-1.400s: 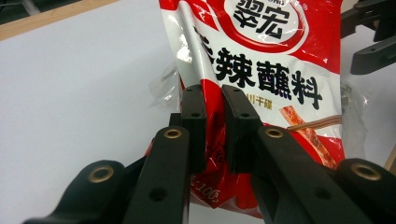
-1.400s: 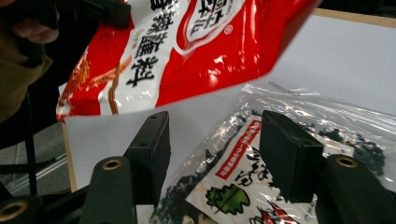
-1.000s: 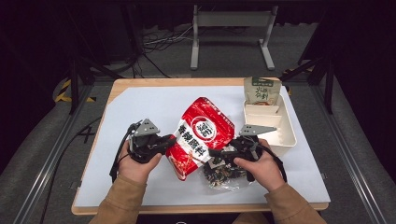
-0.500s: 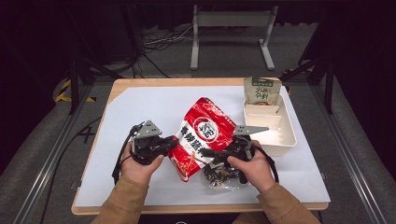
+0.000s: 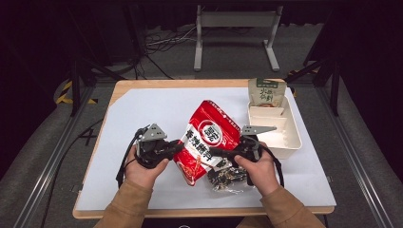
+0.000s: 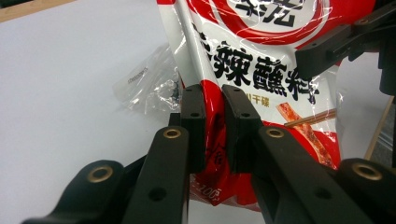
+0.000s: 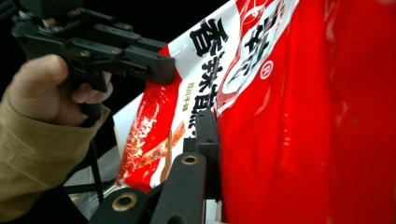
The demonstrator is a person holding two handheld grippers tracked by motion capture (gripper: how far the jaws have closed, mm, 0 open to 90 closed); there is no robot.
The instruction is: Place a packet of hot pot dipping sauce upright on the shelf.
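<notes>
The table (image 5: 142, 109) carries a white sheet across most of its top; the wooden edge shows along the far and near sides. At the right side of the sheet stands a white tray (image 5: 290, 142) with inner dividers. A small green-and-white packet (image 5: 266, 92) leans upright at the tray's far end.

The red bag (image 5: 209, 137) occupies the middle of the sheet, between the two hands. Its long axis runs diagonally: the wide top end points away from the person and slightly right, the lower end points toward the person and left. The printed face is turned upward, and the bag is raised toward the grippers rather than lying flat.

A clear plastic bag (image 5: 225, 178) with dark contents lies just beside the red bag's near right edge, under the right hand.

The left gripper (image 5: 177, 148) grips the red bag's lower left edge; in the left gripper view its jaws pinch a fold of the film between the pads (image 6: 233, 112).

The right gripper (image 5: 215, 152) meets the bag's right edge. Its jaws have just been closing and are now clamped on the film, with one pad (image 7: 208, 135) flat against the red surface.
</notes>
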